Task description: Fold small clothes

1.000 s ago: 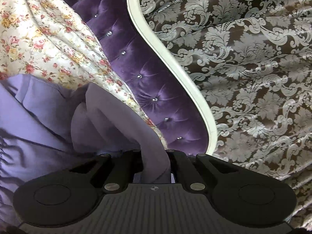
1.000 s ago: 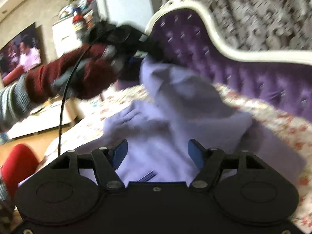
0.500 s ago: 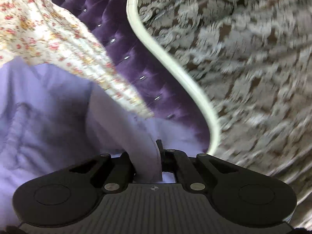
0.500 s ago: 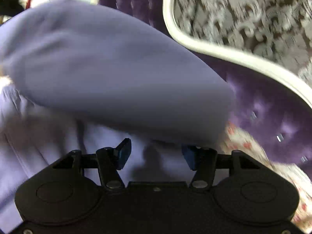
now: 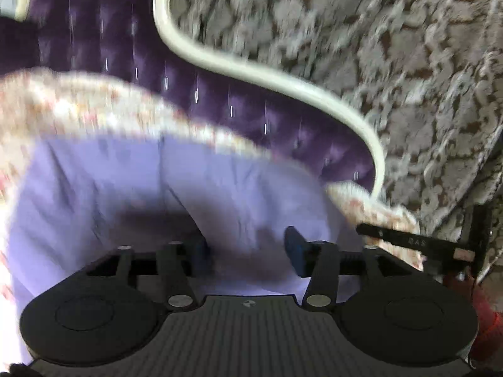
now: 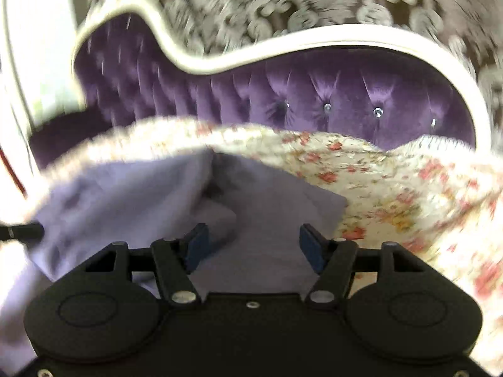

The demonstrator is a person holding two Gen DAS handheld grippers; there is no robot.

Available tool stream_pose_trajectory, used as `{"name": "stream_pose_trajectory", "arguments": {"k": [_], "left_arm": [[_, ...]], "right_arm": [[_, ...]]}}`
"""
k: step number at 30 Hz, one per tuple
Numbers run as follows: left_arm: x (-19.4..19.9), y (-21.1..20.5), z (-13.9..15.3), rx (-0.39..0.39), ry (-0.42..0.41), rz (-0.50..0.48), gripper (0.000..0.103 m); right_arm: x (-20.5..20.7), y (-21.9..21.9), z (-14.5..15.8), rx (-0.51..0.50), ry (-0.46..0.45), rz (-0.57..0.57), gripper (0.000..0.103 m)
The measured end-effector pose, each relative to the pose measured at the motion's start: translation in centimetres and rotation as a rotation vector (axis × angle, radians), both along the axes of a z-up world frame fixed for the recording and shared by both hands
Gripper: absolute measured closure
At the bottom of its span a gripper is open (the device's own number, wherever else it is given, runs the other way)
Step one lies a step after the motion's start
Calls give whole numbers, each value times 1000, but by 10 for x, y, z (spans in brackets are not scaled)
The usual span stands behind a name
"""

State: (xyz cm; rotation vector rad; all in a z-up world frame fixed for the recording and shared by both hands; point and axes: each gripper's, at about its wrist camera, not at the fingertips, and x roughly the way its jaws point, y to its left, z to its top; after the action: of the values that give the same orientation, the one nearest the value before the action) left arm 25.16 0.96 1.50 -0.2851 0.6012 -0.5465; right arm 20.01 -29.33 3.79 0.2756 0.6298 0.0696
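Note:
A lavender garment lies spread on the floral bedspread; it also shows in the right wrist view, with a fold running up its middle. My left gripper is open just above the garment, with nothing between its blue pads. My right gripper is open over the garment's near part, empty. The tip of the right gripper shows at the right edge of the left wrist view. Both views are motion-blurred.
A purple tufted headboard with a white curved frame rises behind the bed. Brown and silver damask wallpaper is behind it. A white door or panel stands at the far left.
My left gripper let go of the lavender fabric and opened; the garment dropped flat. My right gripper swung from under the lifted fabric to over the laid garment.

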Motion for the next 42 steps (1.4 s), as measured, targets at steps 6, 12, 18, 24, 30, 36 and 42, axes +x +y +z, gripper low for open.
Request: {"name": "stream_pose_trajectory", "arguments": {"k": [6, 12, 18, 24, 30, 36, 42], "left_arm": [[31, 34, 14, -108, 49, 140, 41], [81, 42, -12, -232, 267, 173, 41], [106, 26, -31, -208, 347, 105, 50], [77, 30, -8, -225, 140, 191, 98], [53, 22, -25, -148, 157, 142, 98], [47, 12, -53, -54, 168, 141, 95], [47, 10, -45, -31, 154, 140, 93]], "right_arm": [[25, 4, -4, 289, -4, -3, 31], [45, 16, -5, 359, 29, -52, 22], [65, 32, -14, 347, 143, -55, 30], [79, 41, -8, 480, -73, 204, 92], [77, 7, -41, 422, 2, 92, 91], [55, -10, -63, 281, 182, -60, 68], [34, 42, -2, 25, -52, -39, 38]]}}
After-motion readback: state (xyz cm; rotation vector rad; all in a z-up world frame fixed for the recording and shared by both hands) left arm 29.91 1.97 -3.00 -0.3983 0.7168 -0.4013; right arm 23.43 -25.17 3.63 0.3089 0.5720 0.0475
